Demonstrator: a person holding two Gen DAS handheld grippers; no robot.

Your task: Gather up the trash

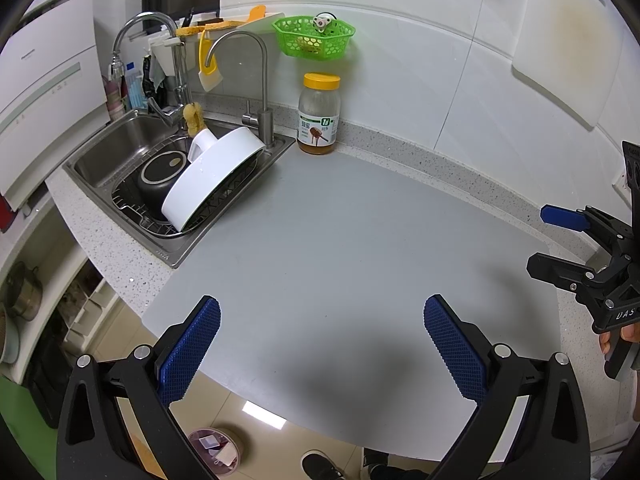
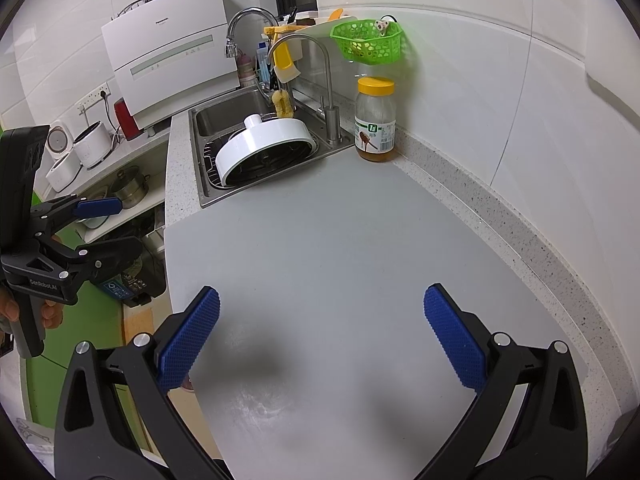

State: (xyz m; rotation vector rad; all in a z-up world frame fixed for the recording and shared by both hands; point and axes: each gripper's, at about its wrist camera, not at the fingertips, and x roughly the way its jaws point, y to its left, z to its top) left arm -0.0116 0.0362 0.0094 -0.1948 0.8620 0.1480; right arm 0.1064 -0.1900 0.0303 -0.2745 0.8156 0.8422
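My left gripper [image 1: 322,344] is open and empty above the near edge of the grey counter mat [image 1: 340,240]. My right gripper [image 2: 322,340] is open and empty above the same mat [image 2: 340,248]. Each gripper shows in the other's view, the right one [image 1: 560,240] at the mat's right side, the left one [image 2: 104,228] off the counter's left edge. A small pink-rimmed bin [image 1: 216,448] with white scraps in it stands on the floor below the counter. No loose trash shows on the mat.
A honey jar [image 1: 319,114] with a yellow lid stands at the back wall, under a green basket [image 1: 314,36]. The sink [image 1: 120,148] at left holds a white round lid [image 1: 216,176] and a black pot [image 1: 160,176]. A dishwasher [image 2: 172,64] stands beyond.
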